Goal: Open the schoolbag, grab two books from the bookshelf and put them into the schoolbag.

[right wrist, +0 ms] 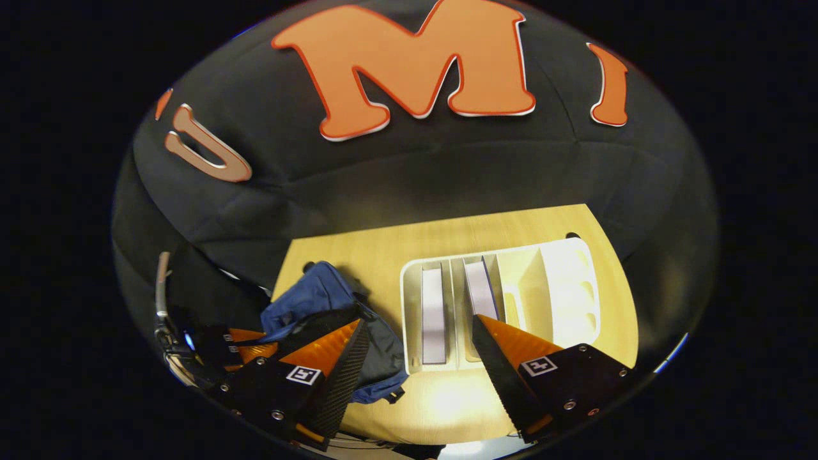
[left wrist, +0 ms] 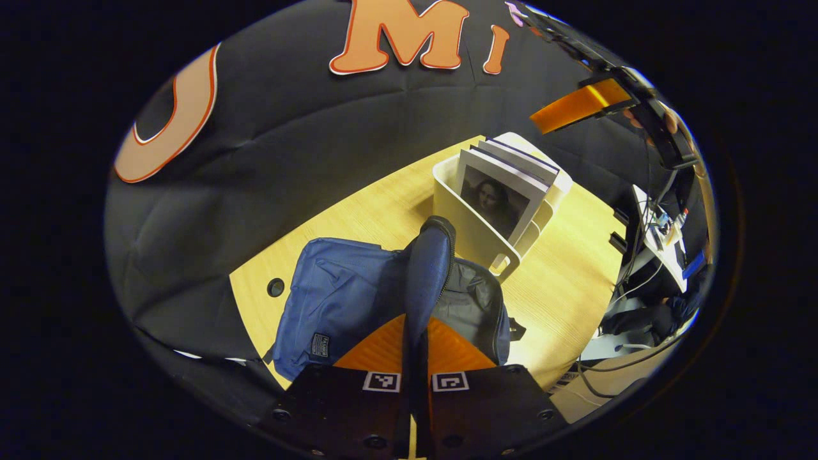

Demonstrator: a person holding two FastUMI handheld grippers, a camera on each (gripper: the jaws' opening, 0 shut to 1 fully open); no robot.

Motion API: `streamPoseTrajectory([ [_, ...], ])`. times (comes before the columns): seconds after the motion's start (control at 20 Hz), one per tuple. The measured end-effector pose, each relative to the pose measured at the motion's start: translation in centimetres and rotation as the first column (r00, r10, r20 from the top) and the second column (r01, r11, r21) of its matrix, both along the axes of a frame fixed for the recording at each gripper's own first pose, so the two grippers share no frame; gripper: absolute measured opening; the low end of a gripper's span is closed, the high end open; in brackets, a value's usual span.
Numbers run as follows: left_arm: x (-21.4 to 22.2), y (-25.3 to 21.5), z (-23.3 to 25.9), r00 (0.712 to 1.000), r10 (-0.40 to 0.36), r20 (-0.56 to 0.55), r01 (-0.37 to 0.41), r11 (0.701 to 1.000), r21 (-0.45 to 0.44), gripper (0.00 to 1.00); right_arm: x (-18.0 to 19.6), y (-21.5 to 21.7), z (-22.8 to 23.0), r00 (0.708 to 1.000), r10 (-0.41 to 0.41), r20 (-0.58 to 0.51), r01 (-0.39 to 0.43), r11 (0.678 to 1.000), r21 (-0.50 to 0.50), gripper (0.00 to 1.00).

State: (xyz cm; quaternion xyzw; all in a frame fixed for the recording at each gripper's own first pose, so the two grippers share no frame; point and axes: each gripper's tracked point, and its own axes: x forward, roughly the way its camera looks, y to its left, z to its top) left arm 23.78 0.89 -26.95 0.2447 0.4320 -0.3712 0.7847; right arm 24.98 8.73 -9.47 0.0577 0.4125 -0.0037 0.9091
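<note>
On table, gaping blue schoolbag (left wrist: 339, 300)

A light wooden table (left wrist: 562, 287) with cables (left wrist: 629, 287) beside it.

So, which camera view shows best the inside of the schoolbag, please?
The left gripper view: the left gripper is shut on the flap of the blue schoolbag, baring its grey lining. The right gripper view shows the schoolbag from the side, partly hidden behind a finger, with little lining visible.

The small label patch (left wrist: 319, 345) on the schoolbag (left wrist: 339, 294) is too blurred to read.
</note>
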Motion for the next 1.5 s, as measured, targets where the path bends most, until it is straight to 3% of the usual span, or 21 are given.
streamPoseTrajectory([
  [0.05, 0.3, 0.2, 0.0, 1.0, -0.007, -0.004, 0.007, 1.0, -0.005, 0.0, 0.3, 0.6, -0.5, 0.999, 0.015, -0.04, -0.015, 1.0, 0.003, 0.97],
  [0.1, 0.5, 0.3, -0.2, 1.0, -0.012, -0.006, 0.012, 1.0, -0.013, 0.04, 1.0, 0.7, -1.2, 0.997, 0.019, -0.075, -0.019, 1.0, -0.002, 0.98],
  [0.35, 0.4, 0.7, -0.8, 0.999, -0.026, -0.024, 0.024, 0.998, -0.061, 0.04, 2.7, -0.7, -5.4, 0.976, -0.009, -0.217, -0.015, 0.994, -0.107, 0.98],
  [0.85, 0.2, 1.5, -1.8, 0.998, -0.017, -0.067, 0.01, 0.996, -0.094, 0.04, 4.2, -0.3, -10.4, 0.933, -0.039, -0.357, -0.012, 0.99, -0.138, 0.95],
  [1.05, 0.3, 1.9, -1.9, 0.998, -0.008, -0.07, 0.001, 0.996, -0.094, 0.04, 4.7, -1.0, -10.9, 0.934, -0.065, -0.351, 0.011, 0.988, -0.155, 0.35],
  [1.3, 0.0, 1.6, -2.2, 0.996, 0.015, -0.087, -0.024, 0.994, -0.104, 0.04, 4.7, -1.7, -8.3, 0.959, -0.056, -0.279, 0.005, 0.984, -0.179, 0.31],
  [1.5, 0.0, 1.6, -2.1, 0.996, 0.026, -0.09, -0.035, 0.994, -0.103, 0.04, 4.0, -2.6, -0.8, 0.989, -0.062, -0.132, 0.044, 0.99, -0.136, 0.31],
])
